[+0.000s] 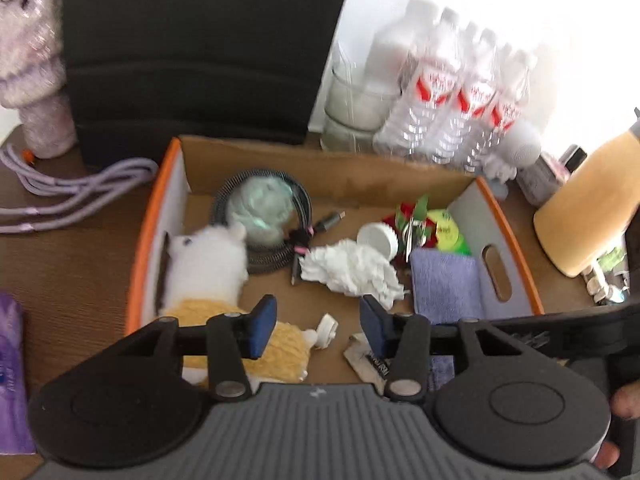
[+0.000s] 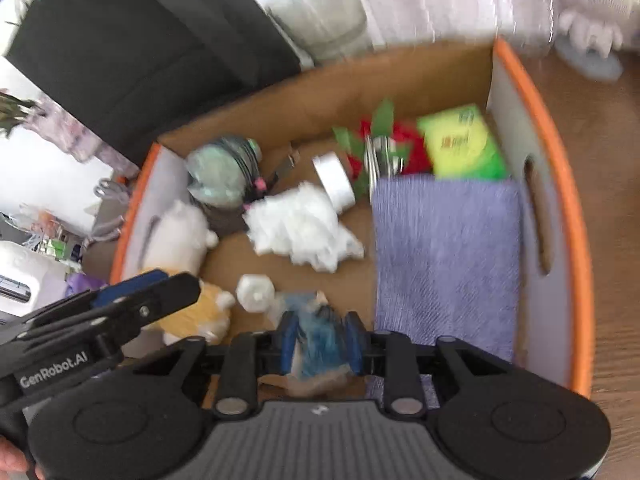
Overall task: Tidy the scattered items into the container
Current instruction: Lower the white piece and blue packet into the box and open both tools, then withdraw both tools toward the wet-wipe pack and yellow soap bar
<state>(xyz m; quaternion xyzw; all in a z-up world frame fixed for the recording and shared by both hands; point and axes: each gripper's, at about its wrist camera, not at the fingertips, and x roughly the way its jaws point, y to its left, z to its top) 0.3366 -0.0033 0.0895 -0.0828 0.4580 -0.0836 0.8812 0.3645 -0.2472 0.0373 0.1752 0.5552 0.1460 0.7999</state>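
Note:
An orange-rimmed cardboard box [image 1: 136, 248] [image 2: 576, 208] holds a white and yellow plush toy [image 1: 212, 268], a coiled cable [image 1: 268, 256], a crumpled white tissue [image 1: 352, 268] [image 2: 300, 228], a purple cloth [image 1: 444, 284] [image 2: 444, 252], a white jar [image 1: 378, 238], a green packet [image 2: 464, 142] and red-green trinkets. My left gripper [image 1: 318, 324] is open and empty over the box's near edge. My right gripper [image 2: 324, 342] is shut on a crumpled blue plastic wrapper [image 2: 320, 336] just above the box floor. The left gripper also shows at the left of the right wrist view [image 2: 132, 292].
Behind the box stand several water bottles [image 1: 460, 92], a glass jar [image 1: 356, 108] and a black chair back [image 1: 200, 48]. A purple cable [image 1: 80, 188] lies on the wooden table at left. An orange bottle [image 1: 588, 208] stands at right.

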